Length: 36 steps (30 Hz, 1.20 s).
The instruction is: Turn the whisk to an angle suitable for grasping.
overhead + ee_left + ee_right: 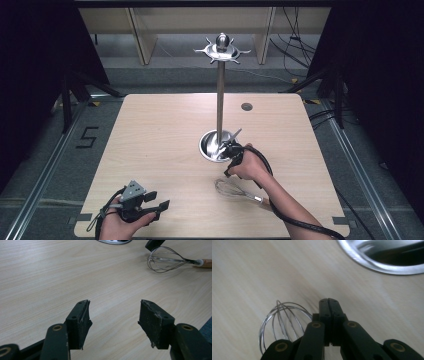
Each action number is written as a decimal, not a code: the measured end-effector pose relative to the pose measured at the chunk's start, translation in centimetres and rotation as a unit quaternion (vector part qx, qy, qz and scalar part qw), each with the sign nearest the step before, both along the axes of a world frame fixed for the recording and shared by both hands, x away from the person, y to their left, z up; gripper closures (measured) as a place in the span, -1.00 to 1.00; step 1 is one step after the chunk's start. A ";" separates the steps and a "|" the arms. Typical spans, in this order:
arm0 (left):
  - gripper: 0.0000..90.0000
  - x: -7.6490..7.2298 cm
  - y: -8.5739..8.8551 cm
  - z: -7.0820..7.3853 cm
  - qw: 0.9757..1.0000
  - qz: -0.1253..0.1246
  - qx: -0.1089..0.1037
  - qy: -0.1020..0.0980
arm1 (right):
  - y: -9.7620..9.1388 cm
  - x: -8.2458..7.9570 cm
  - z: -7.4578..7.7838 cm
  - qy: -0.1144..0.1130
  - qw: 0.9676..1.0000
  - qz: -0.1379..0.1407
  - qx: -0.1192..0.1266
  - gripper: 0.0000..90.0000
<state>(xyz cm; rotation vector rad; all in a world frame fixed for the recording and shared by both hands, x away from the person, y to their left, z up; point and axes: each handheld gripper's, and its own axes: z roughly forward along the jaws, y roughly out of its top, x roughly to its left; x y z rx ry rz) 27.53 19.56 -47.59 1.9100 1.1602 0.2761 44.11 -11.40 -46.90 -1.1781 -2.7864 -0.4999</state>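
table: light wood table [150,150], small dark round hole [246,106] near far edge
stand: metal utensil stand [219,90], upright pole, round dished base near table centre, spoked hook ring on top
whisk: wire whisk [231,189] flat on table, near side of the base, wooden handle under right forearm
right gripper: right gripper [235,150] in hand, just beside base's near-right rim, above whisk; jaw state not readable
left gripper: left gripper [159,200] at near-left corner, jaws spread, pointing right, grey plate on top
floor: "5" marking [87,137] left of table
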 end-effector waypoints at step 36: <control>-0.09 0.1 0.2 0.3 1.000 -0.001 0.016 -0.004 | -15.9 -11.6 2.2 0.106 0.986 -0.126 -0.021 1.00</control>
